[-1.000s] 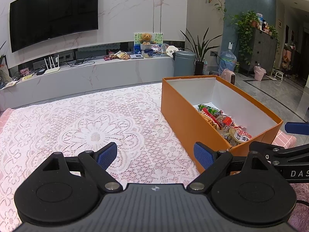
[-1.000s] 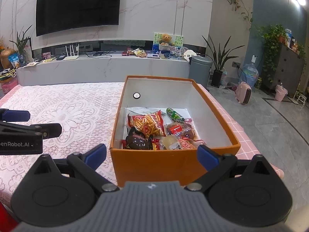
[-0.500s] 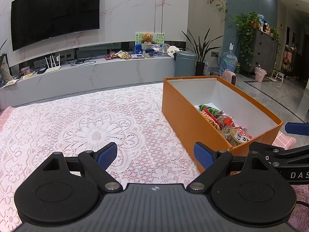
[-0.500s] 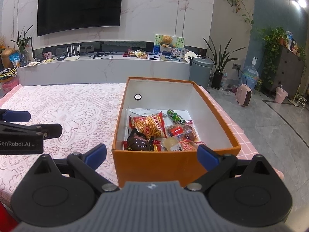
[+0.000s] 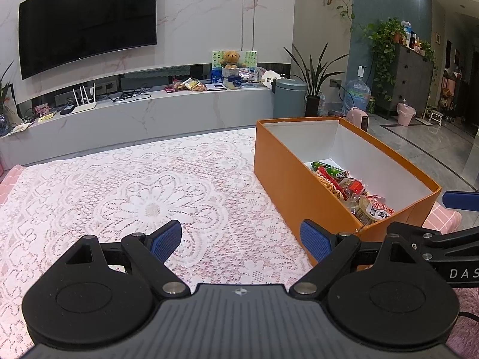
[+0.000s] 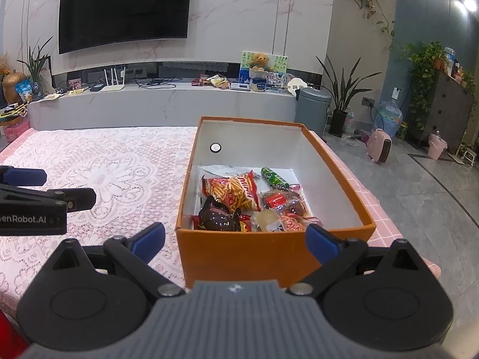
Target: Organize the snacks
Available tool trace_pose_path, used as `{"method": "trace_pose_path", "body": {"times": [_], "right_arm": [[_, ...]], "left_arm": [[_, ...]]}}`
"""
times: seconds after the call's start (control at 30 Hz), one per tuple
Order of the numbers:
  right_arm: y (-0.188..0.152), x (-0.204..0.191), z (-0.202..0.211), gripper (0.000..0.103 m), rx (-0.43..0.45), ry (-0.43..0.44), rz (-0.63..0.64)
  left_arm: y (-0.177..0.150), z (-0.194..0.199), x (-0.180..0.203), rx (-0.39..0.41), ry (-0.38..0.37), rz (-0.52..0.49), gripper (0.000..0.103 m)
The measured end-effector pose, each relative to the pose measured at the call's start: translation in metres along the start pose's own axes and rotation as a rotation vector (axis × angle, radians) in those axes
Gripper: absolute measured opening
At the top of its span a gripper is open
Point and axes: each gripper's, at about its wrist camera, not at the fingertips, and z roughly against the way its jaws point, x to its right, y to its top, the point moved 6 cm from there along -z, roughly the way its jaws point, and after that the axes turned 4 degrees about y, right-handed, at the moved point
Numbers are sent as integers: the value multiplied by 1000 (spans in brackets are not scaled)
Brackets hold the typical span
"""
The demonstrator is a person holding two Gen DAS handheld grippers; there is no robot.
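Observation:
An open orange box (image 6: 269, 257) stands on the lace-covered table (image 6: 113, 176); it also shows in the left wrist view (image 5: 287, 185). Inside lie several snack packets: a red fries bag (image 6: 232, 190), a dark round packet (image 6: 217, 217), a green roll (image 6: 274, 177) and small wrapped sweets (image 5: 356, 188). My right gripper (image 6: 236, 237) is open and empty, in front of the box's near wall. My left gripper (image 5: 241, 240) is open and empty over the lace to the left of the box.
The table's right edge with pink cloth (image 6: 386, 209) drops to a grey tiled floor. Behind the table runs a low marble TV shelf (image 5: 143, 113) with clutter, a grey bin (image 5: 289, 97) and plants.
Both views have shifted slightly; the box sits a little farther and higher in frame. Both grippers remain open and empty.

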Motion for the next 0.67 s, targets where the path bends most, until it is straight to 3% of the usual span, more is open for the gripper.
{"method": "trace_pose_path", "body": {"times": [0.67], "right_arm": [[-1, 3, -3, 98, -14, 4, -18]], "left_arm": [[2, 2, -6, 31, 20, 3, 103]]}}
